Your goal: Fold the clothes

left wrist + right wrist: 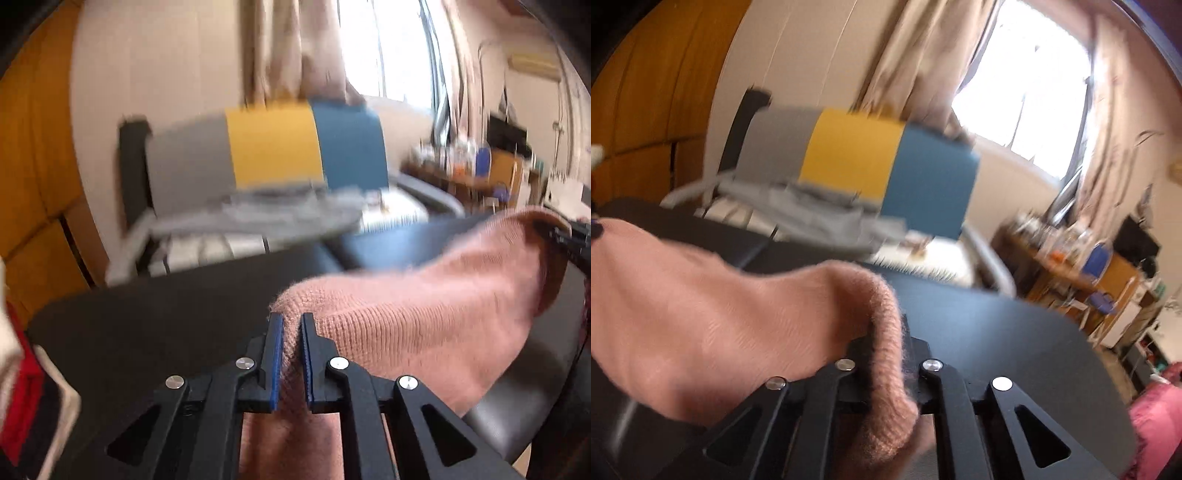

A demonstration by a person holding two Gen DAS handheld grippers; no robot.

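A pink knit sweater (424, 314) is held up above the black table (166, 325), stretched between my two grippers. My left gripper (291, 332) is shut on one edge of the sweater, the knit pinched between its blue pads (276, 354). My right gripper (886, 332) is shut on another edge of the sweater (720, 314), whose fabric wraps over and hides the fingertips. In the left wrist view the right gripper (570, 240) shows at the far right, gripping the sweater's far end. The black table also shows in the right wrist view (1015, 332).
A bench with grey, yellow and blue back panels (273, 147) stands behind the table, with grey clothes (280, 210) piled on it. Red and white garments (18, 387) lie at the left. A cluttered wooden desk (1089, 273) stands at the right, pink fabric (1156, 417) below it.
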